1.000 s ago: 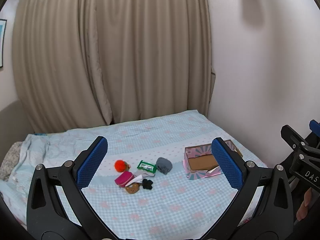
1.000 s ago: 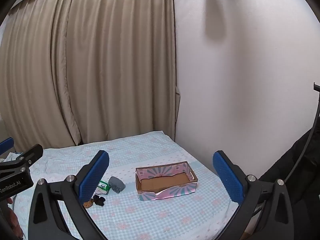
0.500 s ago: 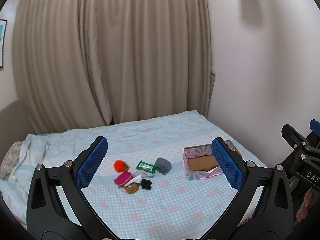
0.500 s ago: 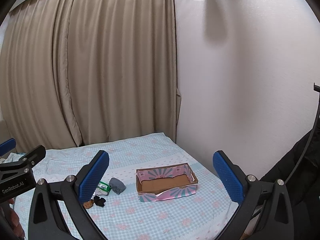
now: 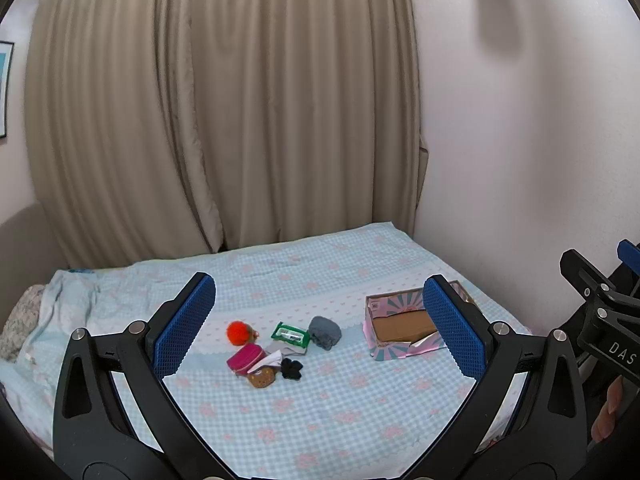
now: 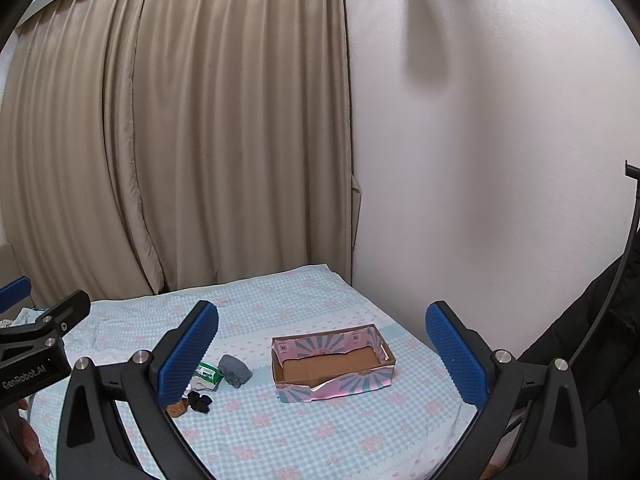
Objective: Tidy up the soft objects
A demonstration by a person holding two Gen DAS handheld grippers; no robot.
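A small pile lies on the bed: an orange pompom (image 5: 239,332), a pink pouch (image 5: 245,360), a green wipes pack (image 5: 290,334), a grey rolled cloth (image 5: 325,332) (image 6: 235,370), a black scrunchie (image 5: 291,369) (image 6: 199,401) and a brown round piece (image 5: 262,378). An open pink cardboard box (image 5: 404,330) (image 6: 334,362) stands to their right, empty. My left gripper (image 5: 318,326) is open and empty, held above the bed short of the pile. My right gripper (image 6: 322,356) is open and empty, short of the box.
The bed carries a light blue checked sheet (image 5: 328,408). Beige curtains (image 5: 220,120) hang behind it and a white wall (image 6: 480,160) runs along its right side. A dark garment (image 6: 612,344) hangs at the far right.
Both grippers have drifted slightly; the pile and box sit marginally lower in the views. Nothing was taken hold of or moved.
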